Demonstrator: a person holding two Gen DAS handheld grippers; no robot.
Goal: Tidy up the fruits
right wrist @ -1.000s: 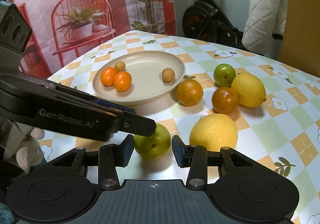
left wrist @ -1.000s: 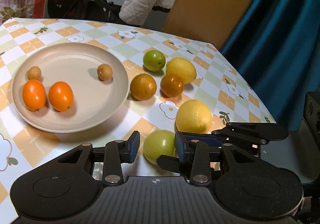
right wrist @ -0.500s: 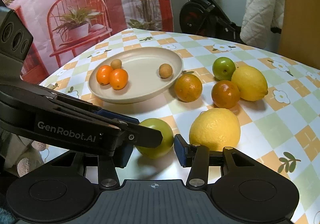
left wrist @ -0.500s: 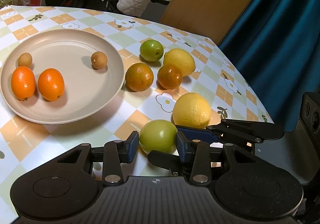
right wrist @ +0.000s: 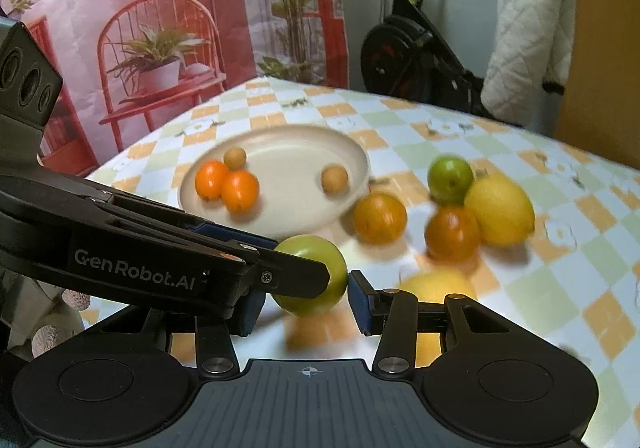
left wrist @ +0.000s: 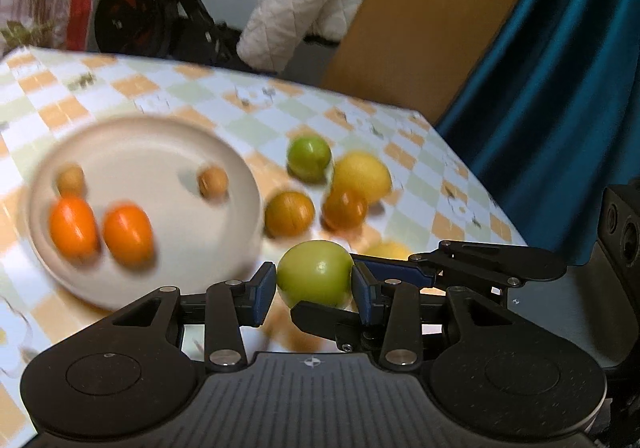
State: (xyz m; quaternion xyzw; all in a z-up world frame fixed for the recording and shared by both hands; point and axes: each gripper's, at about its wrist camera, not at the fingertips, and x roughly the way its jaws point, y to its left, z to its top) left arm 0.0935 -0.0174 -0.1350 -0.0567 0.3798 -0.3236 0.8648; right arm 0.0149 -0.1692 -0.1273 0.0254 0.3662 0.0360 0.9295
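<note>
a green fruit [left wrist: 316, 274] is gripped between the blue pads of the left gripper [left wrist: 314, 288]; both pads are seen pressed against its sides in the left wrist view. the same green fruit [right wrist: 316, 274] is also seen between the fingers of the right gripper [right wrist: 306, 306] in the right wrist view. the right pad [right wrist: 360, 306] is seen just beside the fruit, but the left pad is hidden behind the black arm of the left gripper, so whether this gripper is clamped on the fruit cannot be told. the fruit appears raised off the checked tablecloth [right wrist: 560, 288], a blurred shadow being seen beneath it.

a beige plate [right wrist: 352, 156] is set further back on the table, to the left. on it, two small orange fruits [right wrist: 226, 184] are placed side by side, touching, with a small tan fruit [right wrist: 235, 158] just behind them and another tan fruit [right wrist: 334, 178] apart on the right side of the plate.

right of the plate, an orange [right wrist: 380, 218] is placed just beside the rim. further right, a darker orange [right wrist: 452, 234], a lemon [right wrist: 500, 210] and a second green fruit [right wrist: 450, 178] are clustered together. a second lemon [right wrist: 436, 284] is seen near the right gripper, partly hidden behind its right finger.

much of the table is blurred in both views.
</note>
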